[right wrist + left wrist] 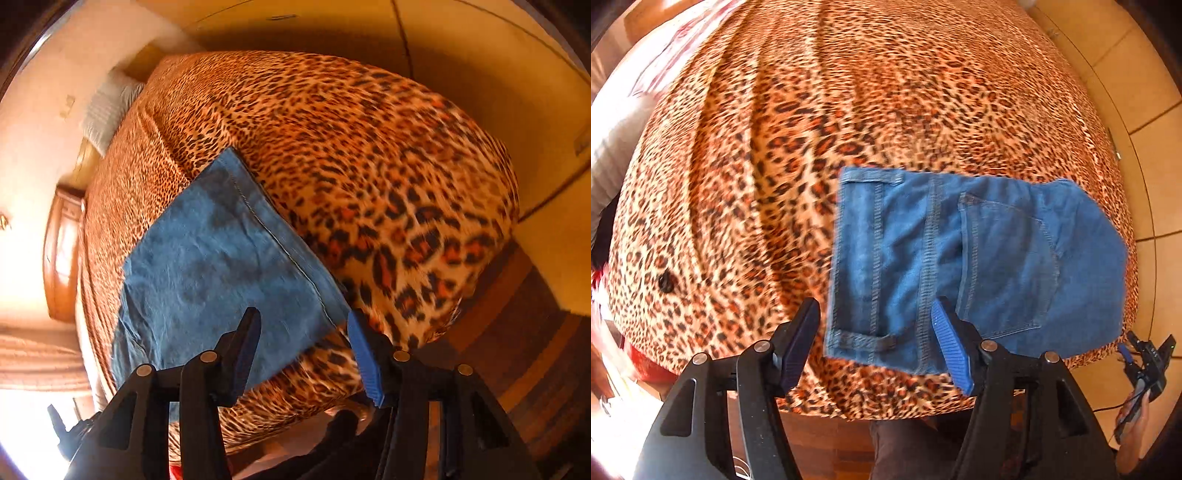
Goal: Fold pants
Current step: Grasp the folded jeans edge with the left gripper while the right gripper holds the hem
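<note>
In the left wrist view, going left to right, a white pillow [624, 110] sits at the upper left edge. The bed [746, 155] with its spotted cover fills the middle. The left hand-held gripper [875, 341] at the bottom is partly open and holds nothing. The pants [979, 266] lie right of center, folded into a flat blue square, probably so they stay neat. The other gripper shows at the lower right edge, away from the bed.

In the right wrist view, the pants [221, 266] lie left of center near the bed's [369, 166] edge. The right hand-held gripper [306, 350] is partly open and empty. Nothing blocks the pants.
</note>
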`<move>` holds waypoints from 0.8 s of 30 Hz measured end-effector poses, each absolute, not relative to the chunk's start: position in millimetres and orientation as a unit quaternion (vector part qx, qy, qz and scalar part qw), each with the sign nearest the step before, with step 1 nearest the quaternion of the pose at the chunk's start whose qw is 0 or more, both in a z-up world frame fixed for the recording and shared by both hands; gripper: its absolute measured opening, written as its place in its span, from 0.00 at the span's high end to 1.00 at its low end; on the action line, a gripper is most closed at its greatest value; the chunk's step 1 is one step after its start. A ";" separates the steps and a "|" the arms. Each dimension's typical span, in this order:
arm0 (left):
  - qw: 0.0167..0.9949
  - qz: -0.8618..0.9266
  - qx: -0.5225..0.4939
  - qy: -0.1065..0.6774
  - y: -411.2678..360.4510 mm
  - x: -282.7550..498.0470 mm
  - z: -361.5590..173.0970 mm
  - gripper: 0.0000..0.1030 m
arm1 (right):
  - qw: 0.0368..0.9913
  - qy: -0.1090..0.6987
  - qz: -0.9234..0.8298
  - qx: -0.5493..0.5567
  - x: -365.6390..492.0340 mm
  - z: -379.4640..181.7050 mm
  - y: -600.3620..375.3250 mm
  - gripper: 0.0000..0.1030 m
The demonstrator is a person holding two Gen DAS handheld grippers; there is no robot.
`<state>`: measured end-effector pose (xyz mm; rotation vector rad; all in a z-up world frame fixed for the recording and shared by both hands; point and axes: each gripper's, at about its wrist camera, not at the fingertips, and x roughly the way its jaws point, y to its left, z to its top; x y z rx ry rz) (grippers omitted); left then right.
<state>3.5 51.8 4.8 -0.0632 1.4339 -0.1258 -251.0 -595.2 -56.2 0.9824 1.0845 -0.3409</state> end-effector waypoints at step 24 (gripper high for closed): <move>0.618 -0.342 0.199 0.679 -394.0 47.8 -8.7 0.31 | 0.715 0.318 -0.012 0.623 -240.6 -134.1 -567.8 0.54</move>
